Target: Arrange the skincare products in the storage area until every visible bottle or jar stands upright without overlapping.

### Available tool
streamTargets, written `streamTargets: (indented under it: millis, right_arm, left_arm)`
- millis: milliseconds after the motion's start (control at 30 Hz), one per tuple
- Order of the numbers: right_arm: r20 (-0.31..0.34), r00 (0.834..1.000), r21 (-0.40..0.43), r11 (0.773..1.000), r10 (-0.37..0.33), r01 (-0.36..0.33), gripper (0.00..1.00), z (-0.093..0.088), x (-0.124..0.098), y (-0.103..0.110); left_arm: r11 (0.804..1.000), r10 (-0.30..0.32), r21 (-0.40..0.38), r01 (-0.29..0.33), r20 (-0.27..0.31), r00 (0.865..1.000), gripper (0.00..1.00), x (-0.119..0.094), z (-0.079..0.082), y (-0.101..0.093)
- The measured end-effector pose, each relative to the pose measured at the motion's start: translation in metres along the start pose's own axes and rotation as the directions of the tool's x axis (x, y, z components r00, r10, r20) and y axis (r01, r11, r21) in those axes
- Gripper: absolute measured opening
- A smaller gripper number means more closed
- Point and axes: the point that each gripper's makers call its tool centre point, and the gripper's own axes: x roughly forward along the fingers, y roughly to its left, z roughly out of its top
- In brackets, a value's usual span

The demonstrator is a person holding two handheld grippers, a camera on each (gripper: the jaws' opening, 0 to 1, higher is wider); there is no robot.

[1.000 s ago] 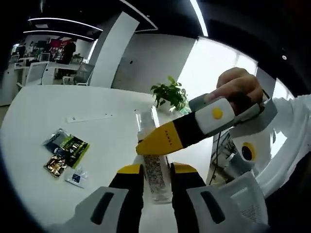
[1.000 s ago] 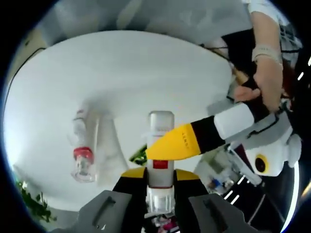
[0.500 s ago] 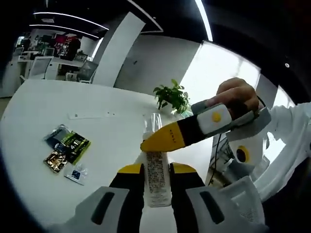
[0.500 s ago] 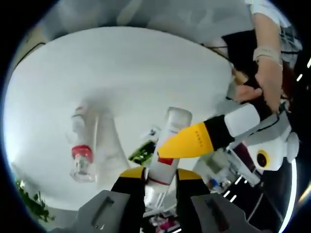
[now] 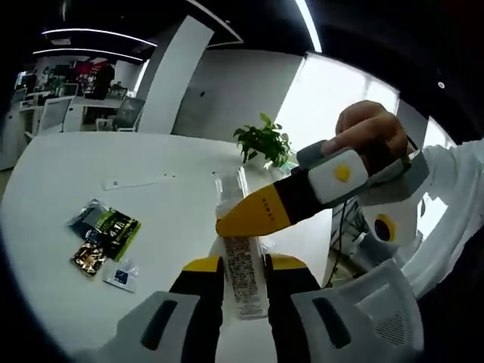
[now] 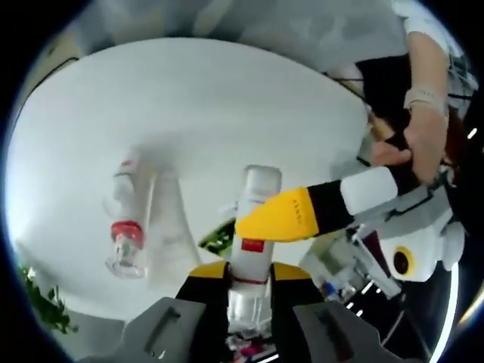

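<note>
A slim clear bottle [image 5: 242, 281] with small print on its label is held up above the white table [image 5: 68, 170]. My left gripper [image 5: 243, 265] is shut on its lower part. A yellow fingertip [image 5: 253, 213] of the right gripper crosses the bottle higher up, with a person's hand behind it. In the right gripper view the same bottle [image 6: 259, 181], with a red label, sits in my shut right gripper [image 6: 249, 271], and the left gripper's yellow fingertip [image 6: 272, 219] lies across it. A second clear bottle [image 6: 125, 227] with a red band stands on the table [image 6: 227, 98].
Several sachets [image 5: 102, 234] and a white strip [image 5: 140, 181] lie on the table's left part. A potted plant [image 5: 263, 144] stands at the far edge. Desks and chairs [image 5: 68, 113] fill the room behind. This person's sleeve [image 5: 461, 197] is at the right.
In the right gripper view the held bottle leaned right half a second ago and now points nearly straight up the view again. Both grippers stay shut on it.
</note>
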Motion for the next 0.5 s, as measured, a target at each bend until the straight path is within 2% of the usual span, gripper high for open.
streamTargets:
  millis: [167,267,300,400,500]
  right_arm:
    - [0.001,1.0,-0.012,1.0,0.012,-0.012,0.11,0.0007,0.0004,0.0002]
    - [0.007,1.0,-0.004,1.0,0.015,-0.015,0.12,0.0016,0.0008,0.0015]
    - [0.012,1.0,-0.014,1.0,0.012,-0.011,0.12,0.002,0.0009,0.0009]
    - [-0.012,1.0,-0.02,1.0,-0.007,0.007,0.12,-0.0031,0.0023,0.0001]
    - [-0.003,1.0,0.004,1.0,-0.007,0.007,0.13,-0.0018,0.0022,0.0012]
  left_arm:
    - [1.0,-0.007,0.016,0.007,-0.018,1.0,0.16,0.0014,-0.0042,-0.0042]
    - [0.999,-0.012,-0.042,0.011,-0.027,1.0,0.15,0.0001,-0.0054,-0.0038]
    - [0.999,-0.01,-0.039,0.009,-0.028,1.0,0.14,0.0,-0.0056,-0.003]
    - [1.0,0.022,0.005,-0.022,0.009,1.0,0.14,-0.0004,-0.0005,0.0032]
    - [0.999,0.012,-0.041,-0.012,0.003,1.0,0.14,-0.0007,-0.0017,0.0017]
